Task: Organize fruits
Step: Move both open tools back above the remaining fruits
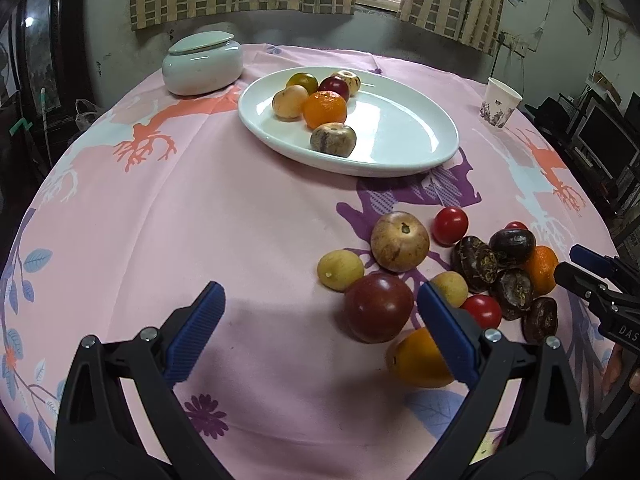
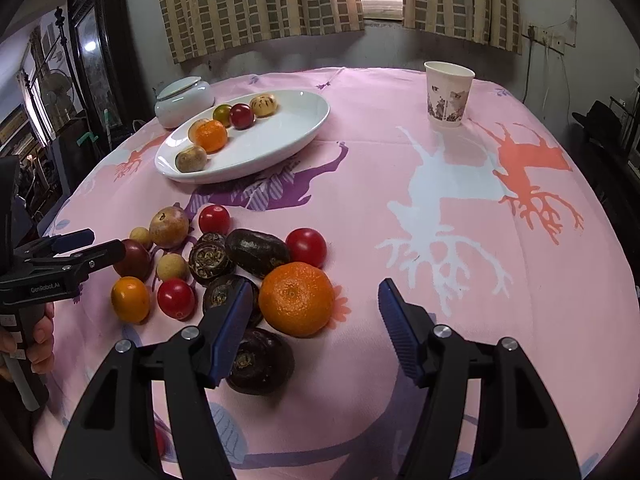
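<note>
The white oval plate (image 1: 400, 160) at the far side of the pink tablecloth (image 1: 200, 220) already holds 6 fruits at its left end, among them a mandarin (image 1: 325, 109), a red tomato (image 1: 334, 86) and a brownish passion fruit (image 1: 333, 140). The larger share is still loose on the cloth in a pile nearer the camera: a big mandarin (image 2: 296, 299), a dark tomato (image 1: 379, 307), a yellow-orange tomato (image 2: 130, 299), several red cherry tomatoes, pale longans and dark water chestnuts (image 2: 257, 252), roughly 15 pieces. So the sorting looks about a third done.

The left gripper (image 1: 320, 316) hangs with its jaws apart and empty, its right finger just beside the dark tomato. The right gripper (image 2: 316, 312) is likewise spread and holds nothing, with the big mandarin between its fingers, nearer the left one.
</note>
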{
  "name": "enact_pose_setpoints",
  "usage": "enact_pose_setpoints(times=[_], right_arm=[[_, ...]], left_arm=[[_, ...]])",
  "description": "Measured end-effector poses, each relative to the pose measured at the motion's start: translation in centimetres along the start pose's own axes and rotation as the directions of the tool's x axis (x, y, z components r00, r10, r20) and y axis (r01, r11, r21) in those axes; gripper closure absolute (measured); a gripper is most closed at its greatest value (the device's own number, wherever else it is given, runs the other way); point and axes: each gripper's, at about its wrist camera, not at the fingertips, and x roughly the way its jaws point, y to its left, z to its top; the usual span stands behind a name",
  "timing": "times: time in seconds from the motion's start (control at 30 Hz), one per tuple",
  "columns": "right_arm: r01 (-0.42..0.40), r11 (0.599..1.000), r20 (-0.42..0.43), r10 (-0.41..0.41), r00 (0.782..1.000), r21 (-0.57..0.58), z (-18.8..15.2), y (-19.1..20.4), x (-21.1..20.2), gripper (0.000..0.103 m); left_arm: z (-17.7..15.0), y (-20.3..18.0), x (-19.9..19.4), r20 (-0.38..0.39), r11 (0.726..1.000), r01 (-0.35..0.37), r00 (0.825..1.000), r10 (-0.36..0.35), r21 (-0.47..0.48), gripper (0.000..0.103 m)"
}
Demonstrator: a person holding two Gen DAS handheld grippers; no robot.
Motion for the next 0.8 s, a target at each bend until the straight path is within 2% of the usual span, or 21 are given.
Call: enact_pose_setpoints(times=[0.17,0.33,0.43,0.53,0.57,0.67,0.8], right_arm=[[0.004,1.0,-0.007,-0.004,1.0,0.022,0.0,-0.4,0.1,0.037],[0.026,0.999,-0.014,-0.025,1.0,0.026,-0.1,-0.6,0.5,0.037],[0.017,0.999,-0.017,-0.017,1.0,0.031,-0.2,-0.5,0.5,0.037],[0.014,1.0,-0.023,-0.014,1.0,0.02,-0.2,-0.3,0.6,0.037],[0.015,1.0,-0.023,-0.015,1.0,0.016,-0.2,-0.2,0.6,0.037],[0.021,1.0,-0.003,-0.021,1.0,0.007,-0.1,0.0,0.3,0.037],[0.011,1.0,0.007,-0.011,1.0,0.003,-0.1,0.1,0.1,0.037]], left_arm=[[-0.1,-0.1,0.1,0.003,1.0,-0.015,1.0,0.015,0.012,0.005],[-0.5,-0.8,0.7,-0.028,0.999,0.032,0.999,-0.031,0.028,0.005],[-0.7,-1.3,0.6,-0.016,0.999,0.029,0.999,-0.028,0.045,0.005],[-0.7,-1.0,0.9,-0.045,0.998,0.069,0.997,-0.069,0.006,0.006],[-0.7,-0.9,1.0,-0.055,0.997,0.08,0.995,-0.08,-0.008,0.008],[-0.5,-0.8,0.9,-0.04,0.997,0.076,0.996,-0.076,0.001,0.03],[-0.7,-1.7,0.8,-0.006,0.997,0.074,0.997,-0.074,0.036,0.036]])
